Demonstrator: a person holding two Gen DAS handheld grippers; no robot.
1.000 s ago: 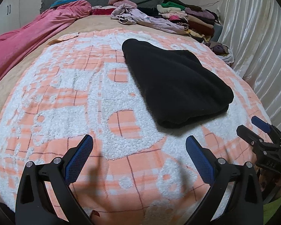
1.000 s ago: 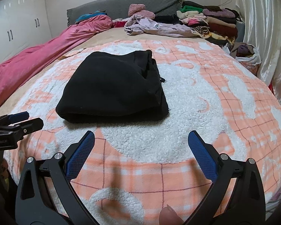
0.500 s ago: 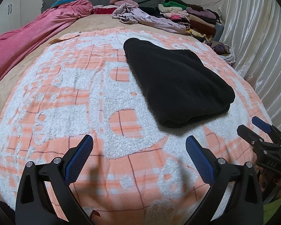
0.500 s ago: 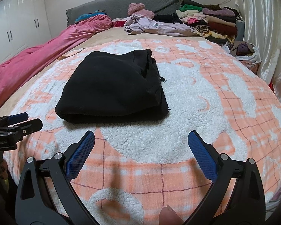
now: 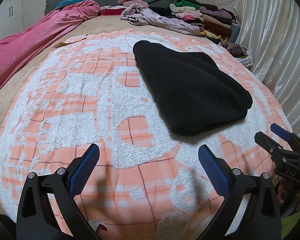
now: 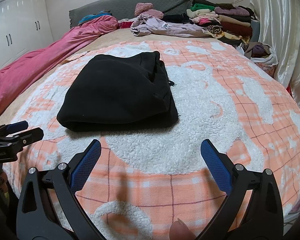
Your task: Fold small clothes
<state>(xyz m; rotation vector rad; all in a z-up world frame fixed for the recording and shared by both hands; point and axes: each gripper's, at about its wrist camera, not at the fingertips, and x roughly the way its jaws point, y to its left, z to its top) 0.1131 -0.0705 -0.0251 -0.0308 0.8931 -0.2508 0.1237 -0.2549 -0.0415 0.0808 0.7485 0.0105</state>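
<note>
Bed: wide bed covered by an orange-and-white fleecy blanket [image 5: 74, 104], with a grey headboard [image 6: 142, 2] at the far end.
Hard to make out: how many layers the black garment [image 5: 190, 88] has; its dark cloth swallows the creases. Only the thick rolled edge nearest the cameras and some loose folds on one side show clearly in the right wrist view.
Cut off: a fingertip [image 6: 180, 230] pokes in at the bottom edge of the right wrist view; the rest of the hand is hidden.
Black garment: folded into a compact bundle, lying on the blanket near the middle of the bed, apart from both tools.
Left hand-held gripper [image 5: 148, 160]: blue-padded fingers spread wide, empty, over the blanket short of the bundle.
Right hand-held gripper [image 6: 151, 156]: likewise spread and empty, near the bundle's rolled edge, not touching.
Around: pink duvet [image 5: 30, 46] along one side, pile of clothes [image 6: 220, 20] by the headboard, a lilac garment [image 6: 166, 27] sprawled beside it, pale curtain [image 5: 280, 50] on the other side, white wardrobe [image 6: 16, 26].
</note>
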